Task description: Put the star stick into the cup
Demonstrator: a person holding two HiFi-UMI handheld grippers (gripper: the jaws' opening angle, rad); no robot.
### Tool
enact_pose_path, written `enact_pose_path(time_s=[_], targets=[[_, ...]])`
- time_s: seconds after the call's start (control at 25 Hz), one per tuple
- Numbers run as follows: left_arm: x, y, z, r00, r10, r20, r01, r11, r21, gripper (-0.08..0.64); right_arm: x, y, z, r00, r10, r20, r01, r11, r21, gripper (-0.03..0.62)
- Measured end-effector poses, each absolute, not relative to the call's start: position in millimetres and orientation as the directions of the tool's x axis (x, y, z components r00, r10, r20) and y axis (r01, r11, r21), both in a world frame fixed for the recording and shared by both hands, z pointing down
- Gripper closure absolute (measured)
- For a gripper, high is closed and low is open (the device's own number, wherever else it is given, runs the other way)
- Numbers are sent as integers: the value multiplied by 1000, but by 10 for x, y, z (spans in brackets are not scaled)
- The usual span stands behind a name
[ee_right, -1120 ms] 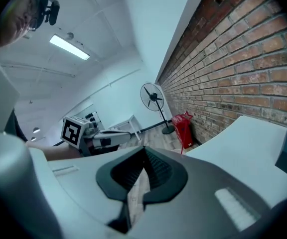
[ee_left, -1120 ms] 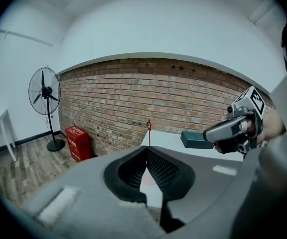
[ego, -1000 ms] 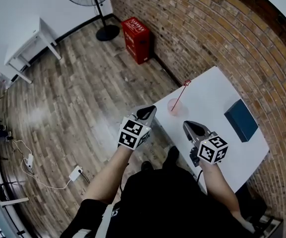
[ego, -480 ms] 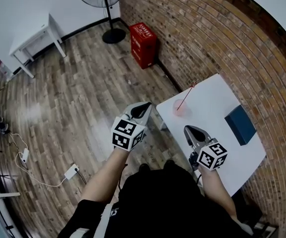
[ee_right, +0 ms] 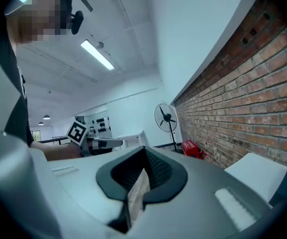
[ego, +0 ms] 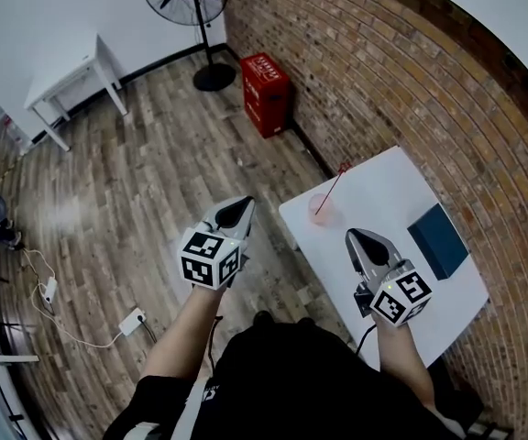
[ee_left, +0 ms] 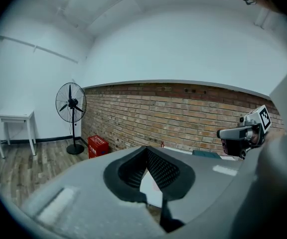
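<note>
Left gripper [ego: 243, 205] is hovering beside the table [ego: 401, 186], right gripper [ego: 354, 236] over it, both pressed together, empty.

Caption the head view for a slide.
Red star stick leaning in the pink cup on the white table; left tool and right tool shut, empty.

Even, bright indoor light from ceiling strips [ee_right: 97, 55]; strong fisheye curvature, dark vignetted corners, blurred foreground.
</note>
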State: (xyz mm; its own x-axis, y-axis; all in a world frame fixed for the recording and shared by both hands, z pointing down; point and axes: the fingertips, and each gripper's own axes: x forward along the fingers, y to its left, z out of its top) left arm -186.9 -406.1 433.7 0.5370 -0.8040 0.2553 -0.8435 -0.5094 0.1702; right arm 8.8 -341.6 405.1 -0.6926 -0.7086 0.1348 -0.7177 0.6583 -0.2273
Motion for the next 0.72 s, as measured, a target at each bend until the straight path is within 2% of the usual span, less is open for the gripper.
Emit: enact_pose_path(time_s=[0.36, 0.56, 0.72], targets=[[-1420, -3946, 4342, 530, -804, 270, -848, -510, 147, 555, 601, -3356, 3763, -682, -731, 19, -723, 670, -168, 594], [-1384, -3962, 4280, 520, -814, 259, -854, -496, 156, 555, 624, -3330, 3768, -697, -717, 10, -714, 693, -104, 594], [-1363, -4052, 4194, 504, -829, 243, -864, -481, 148, 555, 712, -3418, 3846, -680, -733, 19, -729, 674, -115, 595]])
